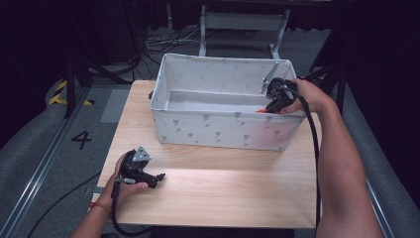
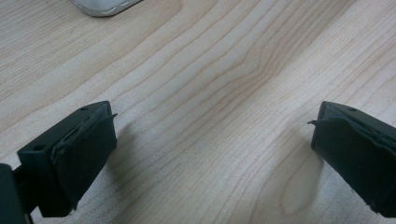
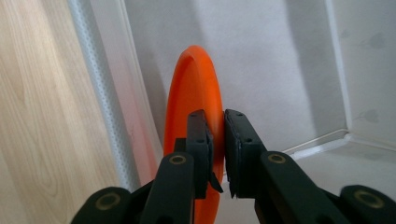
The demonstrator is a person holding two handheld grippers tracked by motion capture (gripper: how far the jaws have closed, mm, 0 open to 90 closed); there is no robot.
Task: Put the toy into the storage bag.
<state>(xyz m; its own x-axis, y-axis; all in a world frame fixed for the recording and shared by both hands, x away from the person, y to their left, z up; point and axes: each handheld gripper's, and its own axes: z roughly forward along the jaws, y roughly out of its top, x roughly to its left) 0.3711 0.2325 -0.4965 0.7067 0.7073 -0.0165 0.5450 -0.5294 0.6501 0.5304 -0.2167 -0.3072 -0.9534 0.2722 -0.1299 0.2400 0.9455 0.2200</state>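
High view: right tool point(image 1: 271, 106) parked over the right front corner of the bin point(image 1: 218, 130), clamped on an orange plate point(image 1: 262, 111) with just a sliver of orange peeking past the rim. Looks like a drop-off into the bin, hence the hand hanging over the wall instead of reaching across. Left tool point(image 1: 159, 176) resting low on the worktop point(image 1: 208, 193) near the front left, well apart from the bin, probably just keeping out of the way.

Left gripper view: wood grain straight ahead, jaws spread wide with nothing between them, so idle. Corner of the bin point(image 2: 105, 5) barely in frame at the top.

Right gripper view: jaws pinched tight on the edge of the plate point(image 3: 194, 93), held on edge and upright, rim facing the camera. Sits just inside the bin's front wall point(image 3: 100, 88), above the pale floor, not touching it as far as can be told. Edge grip makes sense for a thin plate, and standing it up lets it slip down beside the wall. Worktop point(image 3: 42, 116) off to the left, outside the wall.
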